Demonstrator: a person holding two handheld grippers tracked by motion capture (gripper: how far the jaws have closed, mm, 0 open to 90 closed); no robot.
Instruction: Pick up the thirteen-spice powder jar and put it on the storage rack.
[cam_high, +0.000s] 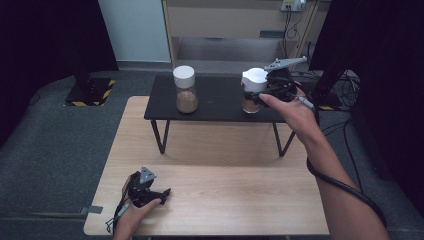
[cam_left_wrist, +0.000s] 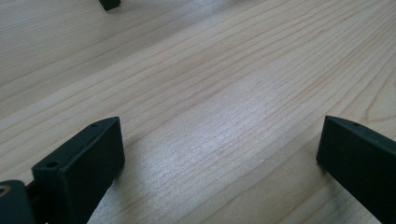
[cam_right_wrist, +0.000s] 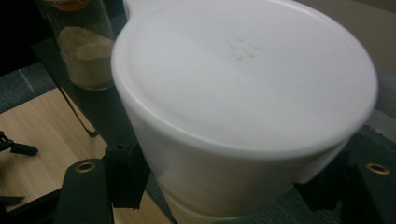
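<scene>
We have the right gripper (cam_high: 266, 89) reaching to the low black shelf (cam_high: 215, 100), its jaws set on either side of the white cap (cam_right_wrist: 243, 107) of the right jar (cam_high: 251, 102), seemingly clamped on it. The other jar (cam_high: 186, 97) stands well apart, further left along the shelf. Our left gripper (cam_high: 150, 192) rests on the wooden table (cam_left_wrist: 224, 84), jaws apart and empty. We judge this a grasp of the cap; next comes either a twist or a lift, with the jar kept upright.

We see a lab-style recording space: black curtains (cam_high: 45, 35), hazard-striped stand base (cam_high: 90, 92), trailing cables (cam_high: 345, 85) and grey carpet (cam_high: 55, 145) around a wooden table (cam_high: 220, 200).
</scene>
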